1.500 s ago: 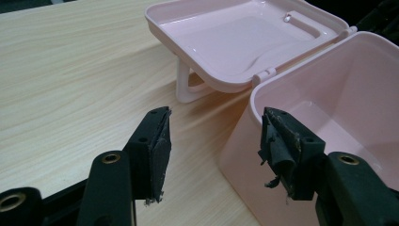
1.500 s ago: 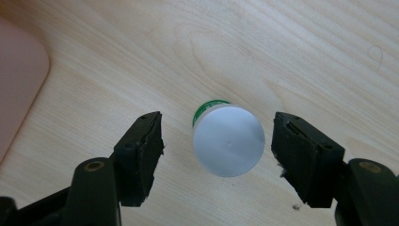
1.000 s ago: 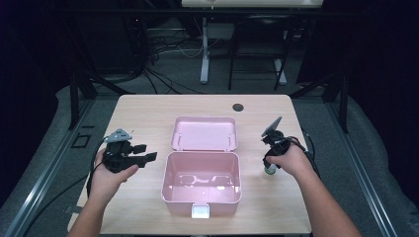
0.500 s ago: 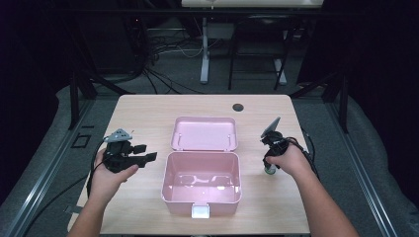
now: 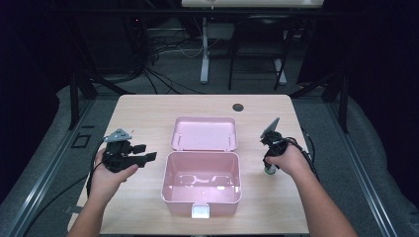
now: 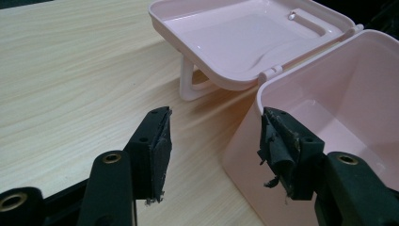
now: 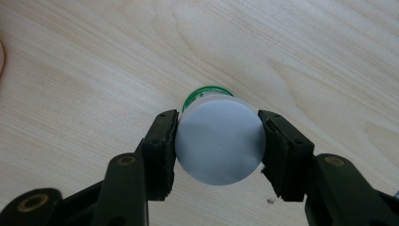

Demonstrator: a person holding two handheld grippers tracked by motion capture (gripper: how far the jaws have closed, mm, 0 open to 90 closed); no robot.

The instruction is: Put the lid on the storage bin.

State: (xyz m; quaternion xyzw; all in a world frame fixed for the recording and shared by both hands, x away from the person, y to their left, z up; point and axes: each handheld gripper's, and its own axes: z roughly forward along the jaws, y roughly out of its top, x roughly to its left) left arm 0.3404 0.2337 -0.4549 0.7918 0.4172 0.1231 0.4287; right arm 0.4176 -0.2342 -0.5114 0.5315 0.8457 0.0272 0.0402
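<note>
1. At the right of the high view, the right tool [image 5: 270,163] points straight down at the surface [image 5: 148,113], beside the right wall of the pink box [image 5: 201,200]
2. In the right gripper view its jaws stand about two-thirds open and have just been closing; a small white-capped bottle [image 7: 219,142] with a green band stands upright between them
3. Both pads [image 7: 165,150] lie against the sides of the white cap, so the right tool has hold of the bottle, which stands on the wood
4. At the left of the high view, the left tool [image 5: 143,157] hangs level over the surface, its tips aimed at the box's left wall
5. In the left gripper view its jaws gape wide with nothing between them; the right-hand pad [image 6: 277,141] sits just in front of the box's near corner, and I cannot tell whether it touches
6. Count: two tools, one bottle, one pink box with its one lid [image 5: 203,132] thrown open and lying back toward the top of the frame, one white latch [image 5: 200,212] at the box's lower edge, one dark round hole [image 5: 238,107] in the surface at upper right
</note>
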